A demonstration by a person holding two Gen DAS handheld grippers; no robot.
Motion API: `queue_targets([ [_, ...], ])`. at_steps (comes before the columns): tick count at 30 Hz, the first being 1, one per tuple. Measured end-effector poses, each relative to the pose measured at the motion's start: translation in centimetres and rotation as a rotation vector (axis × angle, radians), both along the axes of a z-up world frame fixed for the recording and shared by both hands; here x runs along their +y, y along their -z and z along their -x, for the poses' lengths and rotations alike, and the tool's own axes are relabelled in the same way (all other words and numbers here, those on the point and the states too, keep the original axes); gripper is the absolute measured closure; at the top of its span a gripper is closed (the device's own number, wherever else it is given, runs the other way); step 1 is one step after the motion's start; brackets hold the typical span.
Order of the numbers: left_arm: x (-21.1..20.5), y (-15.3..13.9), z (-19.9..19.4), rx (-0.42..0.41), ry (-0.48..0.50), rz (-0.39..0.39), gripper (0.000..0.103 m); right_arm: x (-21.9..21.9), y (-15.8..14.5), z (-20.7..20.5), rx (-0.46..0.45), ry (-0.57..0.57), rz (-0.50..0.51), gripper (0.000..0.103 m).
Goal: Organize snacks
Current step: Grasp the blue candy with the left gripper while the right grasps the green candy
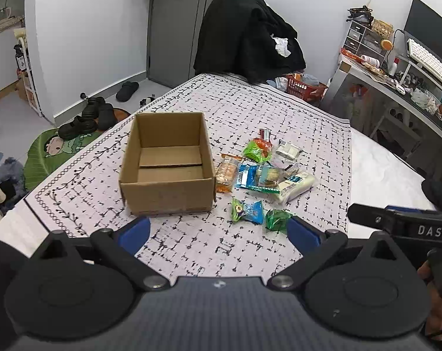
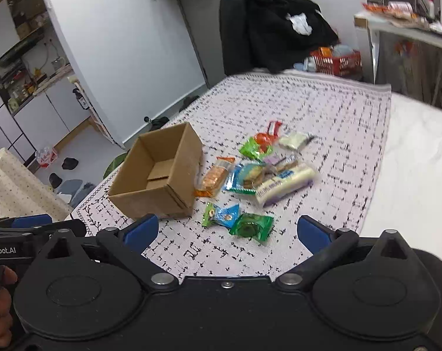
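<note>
An open, empty cardboard box (image 1: pixel 166 163) stands on the patterned cloth; it also shows in the right wrist view (image 2: pixel 159 172). To its right lies a pile of several wrapped snacks (image 1: pixel 265 169), among them an orange cracker pack (image 1: pixel 227 174), a white roll pack (image 1: pixel 297 185), a blue-green candy (image 1: pixel 247 210) and a green candy (image 1: pixel 276 219). The pile shows in the right wrist view (image 2: pixel 259 172), with the green candy (image 2: pixel 251 228) nearest. My left gripper (image 1: pixel 218 231) is open and empty, in front of the box. My right gripper (image 2: pixel 227 229) is open and empty, just short of the green candy.
The patterned cloth (image 1: pixel 250 102) covers a bed with bare white sheet (image 1: pixel 382 169) at the right. A chair draped in black clothes (image 1: pixel 247 35) stands behind. A red basket (image 1: pixel 306 87) and a desk (image 1: pixel 396 82) are at the back right. Shoes (image 1: pixel 95 117) lie on the floor left.
</note>
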State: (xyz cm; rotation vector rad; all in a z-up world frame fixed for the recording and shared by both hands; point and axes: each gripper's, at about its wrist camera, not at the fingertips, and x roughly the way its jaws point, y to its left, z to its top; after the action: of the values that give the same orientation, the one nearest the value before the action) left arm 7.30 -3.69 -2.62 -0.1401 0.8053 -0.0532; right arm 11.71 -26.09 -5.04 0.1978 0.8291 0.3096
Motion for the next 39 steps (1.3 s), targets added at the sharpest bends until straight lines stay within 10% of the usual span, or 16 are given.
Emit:
queue_targets([
  [12,-1.6,3.0,-3.8,0.045,-0.011,0.021,0.016,-0.3,3.6,-3.9,0.106,0.011,-0.031,0.008],
  [15,-2.2,3.9,-5.1,0.061,-0.007,0.027,0.021,-0.3,4.8,-5.3,0.163,0.025,-0.054,0.024],
  [39,-3.8,11.4,-13.8,0.211,-0.028,0.112,0.042,-1.0,12.6,-10.9,0.385,0.21,-0.124,0.03],
])
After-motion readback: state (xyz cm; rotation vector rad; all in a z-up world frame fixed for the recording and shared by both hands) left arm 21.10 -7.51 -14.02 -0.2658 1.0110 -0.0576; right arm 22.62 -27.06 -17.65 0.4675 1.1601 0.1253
